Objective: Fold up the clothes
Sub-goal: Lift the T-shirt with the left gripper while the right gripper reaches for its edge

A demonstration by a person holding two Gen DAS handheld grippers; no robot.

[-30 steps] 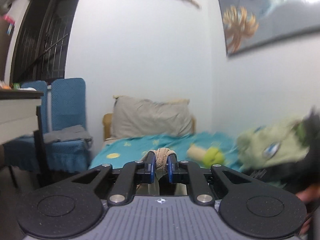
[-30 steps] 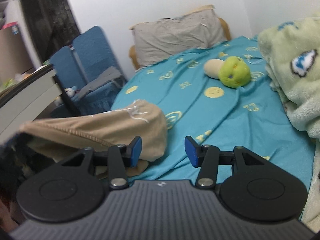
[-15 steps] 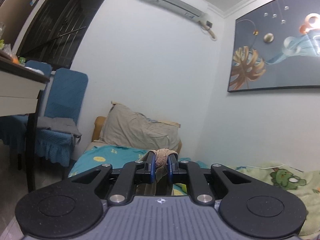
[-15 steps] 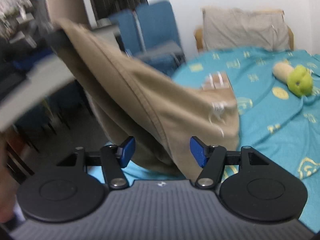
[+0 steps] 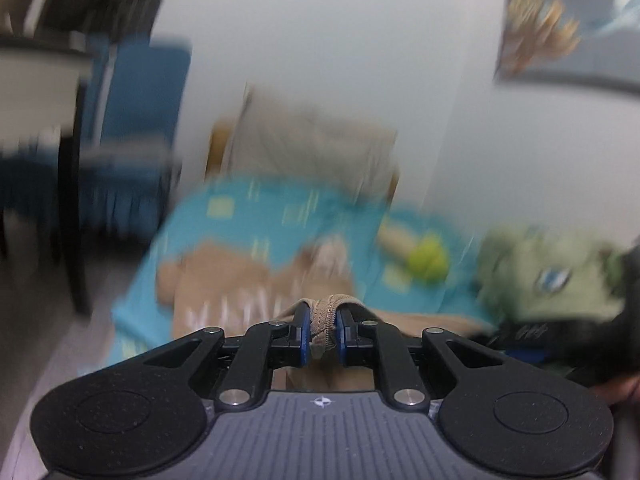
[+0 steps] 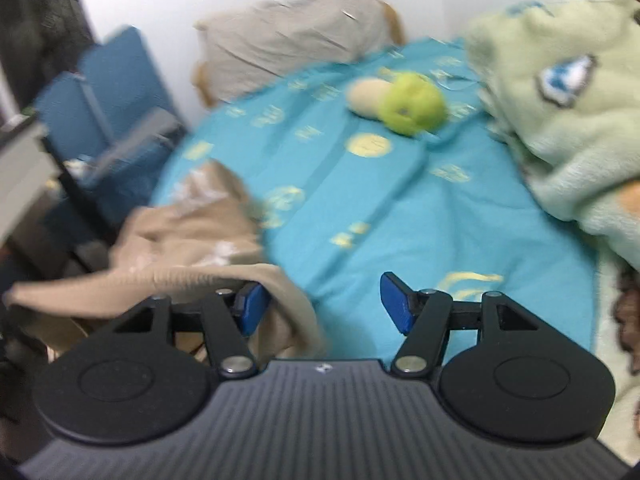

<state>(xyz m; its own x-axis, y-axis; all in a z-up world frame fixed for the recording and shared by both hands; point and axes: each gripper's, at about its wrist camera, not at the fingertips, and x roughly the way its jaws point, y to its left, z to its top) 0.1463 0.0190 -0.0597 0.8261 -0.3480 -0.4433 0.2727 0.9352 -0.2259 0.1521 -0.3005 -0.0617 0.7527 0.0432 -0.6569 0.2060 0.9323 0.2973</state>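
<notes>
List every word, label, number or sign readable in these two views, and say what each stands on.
None can be read.
White print on the tan garment: blurred, illegible.
Yellow marks on the teal bedsheet: blurred, illegible.
Small white emblem on each gripper body: a symbol, not text.

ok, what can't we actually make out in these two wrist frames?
- Left wrist view: motion blur smears the bed; the tan garment has no readable outline or print.
- Left gripper: its own fingers hide how much hem is pinched.
- Right wrist view: the garment's lower part sits behind the right gripper body.
- Dark object at left wrist view's right edge: cut off, unidentifiable.
</notes>
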